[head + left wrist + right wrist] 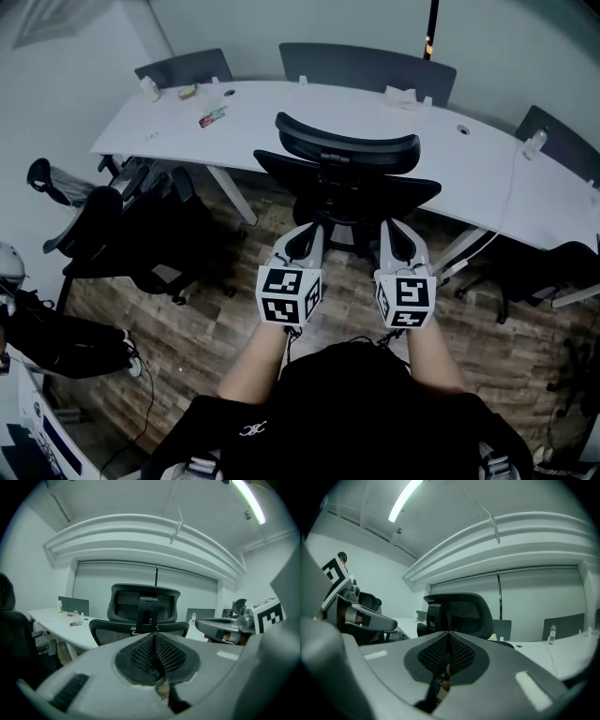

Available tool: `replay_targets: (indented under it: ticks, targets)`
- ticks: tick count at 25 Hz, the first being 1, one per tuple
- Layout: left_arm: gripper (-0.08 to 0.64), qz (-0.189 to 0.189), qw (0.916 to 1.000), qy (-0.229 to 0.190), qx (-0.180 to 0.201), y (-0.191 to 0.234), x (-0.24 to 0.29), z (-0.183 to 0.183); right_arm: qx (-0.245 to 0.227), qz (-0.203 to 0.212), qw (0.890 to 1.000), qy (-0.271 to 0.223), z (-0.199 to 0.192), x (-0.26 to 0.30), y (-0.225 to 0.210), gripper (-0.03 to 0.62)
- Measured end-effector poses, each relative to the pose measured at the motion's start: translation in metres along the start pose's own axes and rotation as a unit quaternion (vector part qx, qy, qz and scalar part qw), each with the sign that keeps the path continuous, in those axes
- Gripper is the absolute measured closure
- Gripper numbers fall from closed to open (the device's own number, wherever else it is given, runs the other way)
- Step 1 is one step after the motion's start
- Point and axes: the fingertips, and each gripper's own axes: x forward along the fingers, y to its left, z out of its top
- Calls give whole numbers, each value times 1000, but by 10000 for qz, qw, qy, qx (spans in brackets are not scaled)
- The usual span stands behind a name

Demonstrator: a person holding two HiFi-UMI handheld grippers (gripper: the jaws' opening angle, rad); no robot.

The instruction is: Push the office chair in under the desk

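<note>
While the office chair [347,178] stands with its back turned to the person, its headrest is seen right at the near edge of the white table [281,108]. Its seat is hidden behind the backrest, so how far it reaches under the top cannot be read.

Both tools are held out side by side just behind the backrest, the left tongs [307,232] toward its left half and the right tongs [398,232] toward its right half. Each pair is pressed fully together with nothing between the pads, as is plain in both gripper views.

That closure is judged deliberate: a chair is to be shoved, not gripped, and closed tips make blunt, stiff pushing ends. Set evenly either side of the chair's spine, they would keep it from swivelling on its base.

Whether the tips touch the mesh cannot be settled. From the gripper views the backrest looks a little way off.

Two stages are fitted by this: tongs lined up for a push with the seat short of the table, or tongs eased clear of a chair already tucked in.

Another chair [122,234] is parked well apart at the left, so the line to the table is not crowded.
</note>
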Motion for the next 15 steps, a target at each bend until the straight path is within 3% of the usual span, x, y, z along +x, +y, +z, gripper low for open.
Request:
replay_targets:
  ticks: [5, 15]
  targets:
    - [552, 104, 9994, 10, 330, -4, -4, 0, -9, 59, 10000, -1, 2, -1, 5, 588]
    - [552, 14, 9997, 76, 248, -7, -5, -8, -34, 145, 9999, 82, -5, -5, 11, 588]
